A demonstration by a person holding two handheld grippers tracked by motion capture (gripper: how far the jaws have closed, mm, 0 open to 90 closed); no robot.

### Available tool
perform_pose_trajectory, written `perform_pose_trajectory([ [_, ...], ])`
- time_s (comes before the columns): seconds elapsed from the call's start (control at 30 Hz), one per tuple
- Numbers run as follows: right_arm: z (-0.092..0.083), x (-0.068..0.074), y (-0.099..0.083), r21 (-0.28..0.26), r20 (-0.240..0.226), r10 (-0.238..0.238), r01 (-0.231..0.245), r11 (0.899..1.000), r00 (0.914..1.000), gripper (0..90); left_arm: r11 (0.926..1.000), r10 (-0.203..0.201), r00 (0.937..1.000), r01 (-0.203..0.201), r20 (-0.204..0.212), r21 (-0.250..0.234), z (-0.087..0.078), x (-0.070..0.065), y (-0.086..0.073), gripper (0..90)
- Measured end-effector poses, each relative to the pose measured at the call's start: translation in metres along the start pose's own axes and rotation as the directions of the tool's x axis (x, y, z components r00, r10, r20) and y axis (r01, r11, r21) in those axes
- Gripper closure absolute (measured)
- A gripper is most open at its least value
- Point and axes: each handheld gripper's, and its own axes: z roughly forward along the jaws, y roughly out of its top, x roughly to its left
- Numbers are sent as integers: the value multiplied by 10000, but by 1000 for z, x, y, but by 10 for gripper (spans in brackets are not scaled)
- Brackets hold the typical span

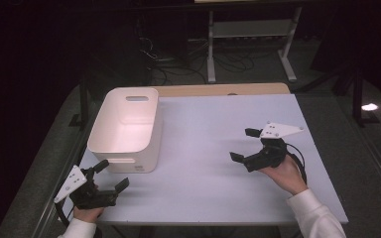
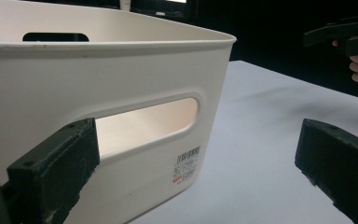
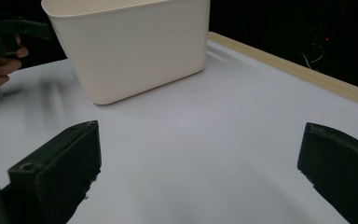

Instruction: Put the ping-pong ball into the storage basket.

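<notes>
The high view looks forward and down from above the person's side, taking in the whole table [image 1: 218, 148] with the white bin [image 1: 126, 130] at its left. The left gripper view sits low and very near the bin [image 2: 102, 93] — facing its handle-slot wall, table surface stretching off beside it. The right gripper view looks across the table [image 3: 205, 154] toward the bin [image 3: 130, 46] from farther off. All three share the bin and the tabletop around it.

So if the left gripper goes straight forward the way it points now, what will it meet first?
Probably the white bin. The open left gripper faces the bin's near wall, around its handle slot and corner. One jaw lines up with the wall, the other with bare table. Depth is unclear, but the wall looks close.
</notes>
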Motion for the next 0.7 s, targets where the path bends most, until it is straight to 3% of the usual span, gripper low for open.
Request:
perform_pose_trajectory([
  [0.7,-30,-11,-32,-505,819,226,-185,9986,9964,0,10000,-85,10000,85,-28,-36,0,-1,0,0],
])
